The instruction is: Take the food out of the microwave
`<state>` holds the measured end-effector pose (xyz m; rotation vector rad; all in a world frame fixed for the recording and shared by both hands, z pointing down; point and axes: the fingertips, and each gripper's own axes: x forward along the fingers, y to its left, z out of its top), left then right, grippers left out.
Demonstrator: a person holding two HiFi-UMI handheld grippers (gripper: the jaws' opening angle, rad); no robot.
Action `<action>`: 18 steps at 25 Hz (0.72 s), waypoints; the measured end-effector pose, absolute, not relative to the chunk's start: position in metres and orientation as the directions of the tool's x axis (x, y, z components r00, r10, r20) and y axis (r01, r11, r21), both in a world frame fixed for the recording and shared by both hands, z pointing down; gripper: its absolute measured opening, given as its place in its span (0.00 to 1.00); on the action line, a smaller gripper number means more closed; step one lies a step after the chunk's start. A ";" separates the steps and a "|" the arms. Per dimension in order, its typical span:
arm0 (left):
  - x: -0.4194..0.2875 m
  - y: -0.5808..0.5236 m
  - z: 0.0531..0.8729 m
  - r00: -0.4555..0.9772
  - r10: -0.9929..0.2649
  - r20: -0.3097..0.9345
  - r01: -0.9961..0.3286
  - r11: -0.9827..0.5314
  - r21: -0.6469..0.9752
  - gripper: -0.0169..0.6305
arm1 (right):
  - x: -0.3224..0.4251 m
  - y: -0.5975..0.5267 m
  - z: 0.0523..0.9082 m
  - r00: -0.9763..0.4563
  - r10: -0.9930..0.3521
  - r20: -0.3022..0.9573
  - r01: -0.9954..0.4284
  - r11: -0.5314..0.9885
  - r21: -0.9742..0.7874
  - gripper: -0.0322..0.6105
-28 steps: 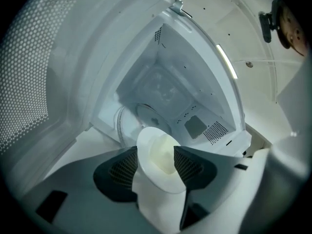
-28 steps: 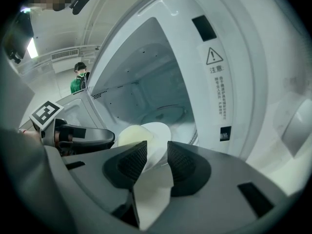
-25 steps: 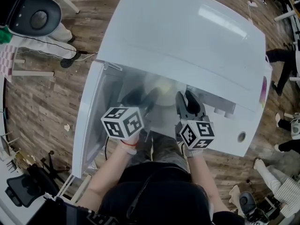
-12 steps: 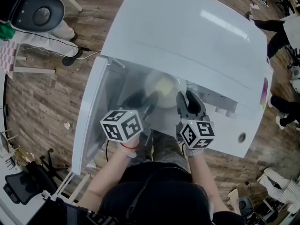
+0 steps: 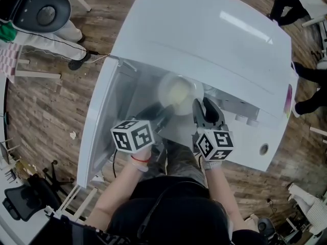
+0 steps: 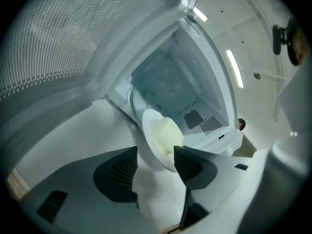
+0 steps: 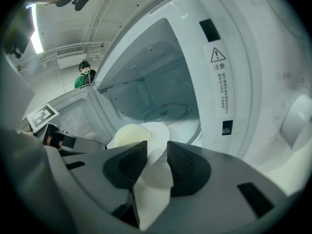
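Observation:
A white plate [image 5: 164,93] with pale yellow food [image 5: 180,92] sits in the mouth of the open white microwave [image 5: 204,29]. My right gripper [image 5: 203,109] is shut on the plate's near right rim. In the right gripper view the plate [image 7: 157,129] is pinched between both pads, with the food [image 7: 127,134] just beyond them. My left gripper [image 5: 160,117] reaches in at the plate's near left side with its jaws open. In the left gripper view [image 6: 156,162] the plate [image 6: 152,130] and food [image 6: 165,133] lie at the jaw tips, the rim by the right jaw.
The microwave door [image 5: 97,131] hangs open at the left, close to my left arm. The control panel with knobs [image 5: 245,120] is at the right. An office chair [image 5: 43,11] and people's legs stand on the wooden floor around. A person in green [image 7: 84,77] stands far behind.
My left gripper has pushed forward into the microwave, closer to the plate's left rim. The right gripper and the plate have stayed put. People in the background have walked on.

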<state>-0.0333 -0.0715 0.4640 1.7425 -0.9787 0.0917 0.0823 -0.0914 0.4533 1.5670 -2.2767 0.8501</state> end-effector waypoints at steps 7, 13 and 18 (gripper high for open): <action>-0.028 -0.065 0.472 0.686 -0.583 0.436 -0.513 0.038 0.857 0.29 | 0.082 -0.088 0.455 -0.395 -0.765 0.509 -0.911 0.254 -0.324 0.27; -0.023 -0.067 0.467 0.701 -0.612 0.366 -0.417 0.064 0.906 0.19 | 0.084 -0.084 0.452 -0.396 -0.768 0.503 -0.911 0.260 -0.319 0.27; -0.024 -0.070 0.465 0.693 -0.635 0.341 -0.368 0.095 0.925 0.11 | 0.090 -0.074 0.450 -0.375 -0.763 0.526 -0.910 0.197 -0.364 0.27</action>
